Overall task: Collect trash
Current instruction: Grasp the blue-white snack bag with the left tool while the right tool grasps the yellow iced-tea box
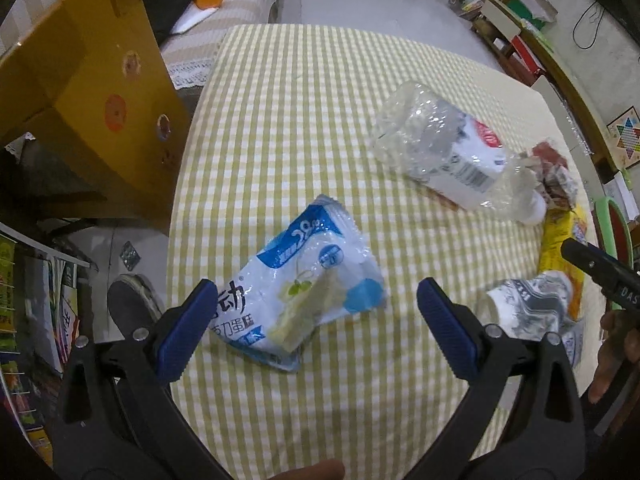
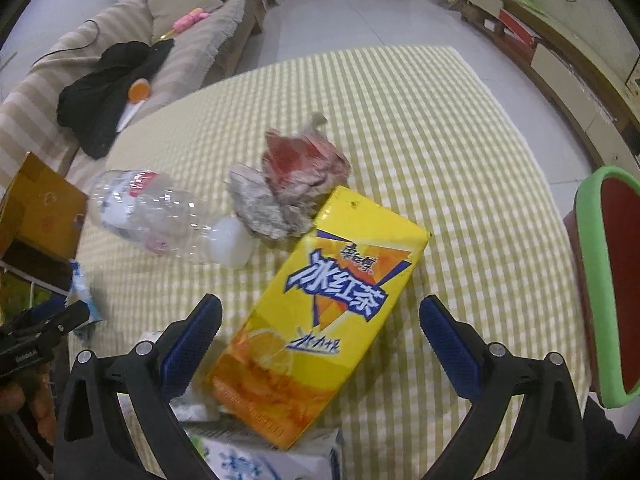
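Left gripper poised low over the green-and-white checked worktop, blue-padded fingers spread wide either side of the blue-and-white plastic snack wrapper at lower centre of the left view; nothing pinched, apparently lined up to straddle it for a grab. Right gripper likewise spread and empty, framing the near end of the yellow iced-tea carton lying flat at lower centre of the right view, probably its own target.

Open brown cardboard box at upper left of the left view, off the worktop's edge: likely the drop point, within easy reach.

Other rubbish strewn in mid-frame: clear crushed plastic bottle with white cap on its side, cap touching a grey-and-red crumpled wrapper wad, itself against the carton's far corner. White crumpled packaging tucked beneath the carton's near end, so a carton grab may drag it along. Green-rimmed red chair back at right edge, close beside the right gripper.
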`<action>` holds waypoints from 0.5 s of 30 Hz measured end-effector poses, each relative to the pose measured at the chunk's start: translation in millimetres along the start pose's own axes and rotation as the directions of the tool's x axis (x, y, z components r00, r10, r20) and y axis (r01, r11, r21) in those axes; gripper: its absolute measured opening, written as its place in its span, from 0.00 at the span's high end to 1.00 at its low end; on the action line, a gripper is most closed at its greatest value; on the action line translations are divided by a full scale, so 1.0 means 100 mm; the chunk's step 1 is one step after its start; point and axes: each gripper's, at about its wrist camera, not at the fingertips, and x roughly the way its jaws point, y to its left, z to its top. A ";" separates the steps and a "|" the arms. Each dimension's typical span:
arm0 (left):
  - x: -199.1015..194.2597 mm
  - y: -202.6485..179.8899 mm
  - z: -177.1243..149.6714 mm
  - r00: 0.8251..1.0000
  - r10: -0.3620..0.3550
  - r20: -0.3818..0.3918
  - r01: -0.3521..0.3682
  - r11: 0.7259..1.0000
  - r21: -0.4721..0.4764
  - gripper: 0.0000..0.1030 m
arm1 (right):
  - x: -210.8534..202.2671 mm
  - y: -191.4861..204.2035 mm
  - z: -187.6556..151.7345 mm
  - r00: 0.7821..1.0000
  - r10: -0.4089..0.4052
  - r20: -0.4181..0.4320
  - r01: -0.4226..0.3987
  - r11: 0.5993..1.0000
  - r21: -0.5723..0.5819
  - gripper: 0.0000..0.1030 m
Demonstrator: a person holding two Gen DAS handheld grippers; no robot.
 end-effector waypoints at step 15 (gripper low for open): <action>0.06 -0.18 -0.08 1.000 -0.025 -0.002 0.025 1.000 0.018 0.44 | -0.01 0.03 0.02 1.000 0.018 -0.004 -0.018 0.999 -0.050 0.28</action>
